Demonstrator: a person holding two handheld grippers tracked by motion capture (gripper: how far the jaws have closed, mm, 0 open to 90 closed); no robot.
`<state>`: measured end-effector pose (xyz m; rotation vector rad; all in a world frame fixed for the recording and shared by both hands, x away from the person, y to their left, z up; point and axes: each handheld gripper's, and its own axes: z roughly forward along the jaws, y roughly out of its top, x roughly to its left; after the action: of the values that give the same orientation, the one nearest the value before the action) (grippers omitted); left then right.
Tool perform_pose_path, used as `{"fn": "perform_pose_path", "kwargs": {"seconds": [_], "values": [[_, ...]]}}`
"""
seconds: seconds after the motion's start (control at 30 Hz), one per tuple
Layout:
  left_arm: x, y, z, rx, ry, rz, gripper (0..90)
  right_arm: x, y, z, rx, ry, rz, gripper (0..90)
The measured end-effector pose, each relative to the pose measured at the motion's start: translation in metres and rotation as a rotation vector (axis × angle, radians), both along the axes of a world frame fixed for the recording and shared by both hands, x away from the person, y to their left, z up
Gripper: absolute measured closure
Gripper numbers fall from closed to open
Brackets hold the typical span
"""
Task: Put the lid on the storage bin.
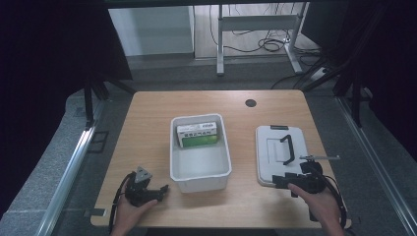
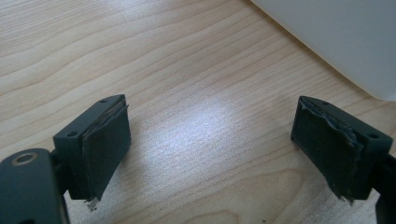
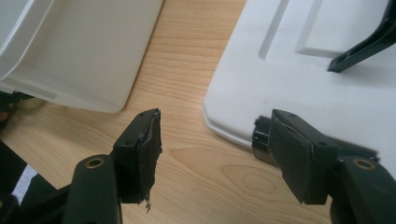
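Note:
A white bin (image 1: pixel 199 178) stands mid-table with a green and white box (image 1: pixel 197 135) lying in its far end. To its right lies a flat white lid (image 1: pixel 273 157) with a black handle (image 1: pixel 287 149). My left gripper (image 1: pixel 161 193) rests low on the wood by the bin's near left corner. In the left gripper view it (image 2: pixel 210 107) is open over bare wood, with the bin wall (image 2: pixel 345 37) at top right. My right gripper (image 1: pixel 276 182) is at the lid's near left corner. It (image 3: pixel 215 116) is open, with the lid (image 3: pixel 299 84) corner between the jaws, untouched.
A dark round hole (image 1: pixel 251 103) sits in the tabletop at the back. The table's front edge runs just behind both hands. A metal desk frame (image 1: pixel 255 24) and cables stand on the floor beyond the table. The bin (image 3: pixel 93 51) lies left of the right gripper.

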<state>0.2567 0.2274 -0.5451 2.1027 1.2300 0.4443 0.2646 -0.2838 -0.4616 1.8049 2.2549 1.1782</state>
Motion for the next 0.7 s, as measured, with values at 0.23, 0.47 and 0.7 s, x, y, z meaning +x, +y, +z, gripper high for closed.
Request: {"fn": "perform_pose_path", "kwargs": {"seconds": [0.23,0.47,0.7], "values": [[0.0,0.0,0.0,-0.001,0.0,0.0,11.8,0.007,-0.003,0.01,-0.015,0.013,-0.022,35.1],[0.0,0.0,0.0,0.0,0.0,0.0,11.8,0.016,-0.002,0.019,-0.029,0.021,-0.024,35.2],[0.0,0.0,0.0,0.0,0.0,0.0,11.8,0.024,-0.001,0.028,-0.046,0.037,-0.025,35.2]]}}
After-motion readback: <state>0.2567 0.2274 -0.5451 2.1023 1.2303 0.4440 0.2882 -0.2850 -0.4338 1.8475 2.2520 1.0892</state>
